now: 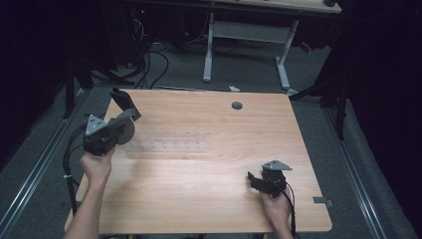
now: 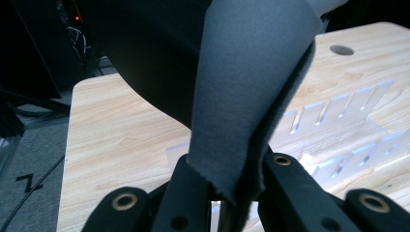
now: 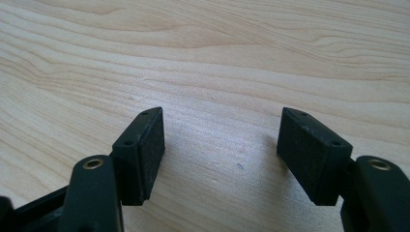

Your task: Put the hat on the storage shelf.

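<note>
My left gripper (image 1: 128,117) hovers over the left side of the wooden table (image 1: 214,199), shut on a piece of grey cloth (image 1: 123,98) that stands up from its jaws. In the left gripper view the cloth (image 2: 241,96) is pinched between the two jaws of the left gripper (image 2: 232,181), light grey on one face and dark on the other. A clear slotted plastic rack (image 1: 166,145) lies flat on the table just right of that gripper, and the rack (image 2: 338,116) appears behind the cloth. My right gripper (image 1: 252,178) rests low at the front right; the right gripper (image 3: 220,154) is open over bare wood.
A round dark grommet hole (image 1: 237,105) sits near the table's far edge. Beyond the table stands another desk with white legs (image 1: 208,50), and cables (image 1: 149,64) lie on the floor. A grey tab (image 1: 323,201) sticks out at the table's right front corner.
</note>
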A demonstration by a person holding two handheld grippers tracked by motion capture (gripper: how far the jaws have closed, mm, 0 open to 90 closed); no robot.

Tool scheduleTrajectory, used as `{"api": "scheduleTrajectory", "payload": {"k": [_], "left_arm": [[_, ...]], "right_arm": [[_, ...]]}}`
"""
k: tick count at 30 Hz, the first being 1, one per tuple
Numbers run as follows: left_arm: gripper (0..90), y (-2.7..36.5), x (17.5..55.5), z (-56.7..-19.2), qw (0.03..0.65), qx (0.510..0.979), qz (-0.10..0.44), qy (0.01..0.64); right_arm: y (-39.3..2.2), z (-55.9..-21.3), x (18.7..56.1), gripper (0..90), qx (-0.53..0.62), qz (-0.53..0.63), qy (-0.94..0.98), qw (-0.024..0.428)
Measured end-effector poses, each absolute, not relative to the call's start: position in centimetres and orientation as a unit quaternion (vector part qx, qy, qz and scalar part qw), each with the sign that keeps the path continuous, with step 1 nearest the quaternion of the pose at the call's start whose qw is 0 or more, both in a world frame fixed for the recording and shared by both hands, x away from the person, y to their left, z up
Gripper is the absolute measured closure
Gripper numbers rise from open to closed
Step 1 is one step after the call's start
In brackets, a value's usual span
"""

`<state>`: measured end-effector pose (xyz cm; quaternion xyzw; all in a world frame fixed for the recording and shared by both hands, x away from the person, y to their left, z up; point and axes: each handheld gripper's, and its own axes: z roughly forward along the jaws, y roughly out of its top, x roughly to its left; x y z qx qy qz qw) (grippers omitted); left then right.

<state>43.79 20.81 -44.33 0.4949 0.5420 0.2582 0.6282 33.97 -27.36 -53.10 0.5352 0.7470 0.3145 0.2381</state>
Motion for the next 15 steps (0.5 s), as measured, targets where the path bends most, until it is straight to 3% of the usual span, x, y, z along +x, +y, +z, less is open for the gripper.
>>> {"api": "scheduleTrajectory", "payload": {"k": [15], "left_arm": [[85.0,20.2,44.0,-46.6,0.617,0.499,0.248,0.556]], "right_arm": [[-27.3,-53.1,33.9,34.1,0.536,0.315,0.746,0.238]]}}
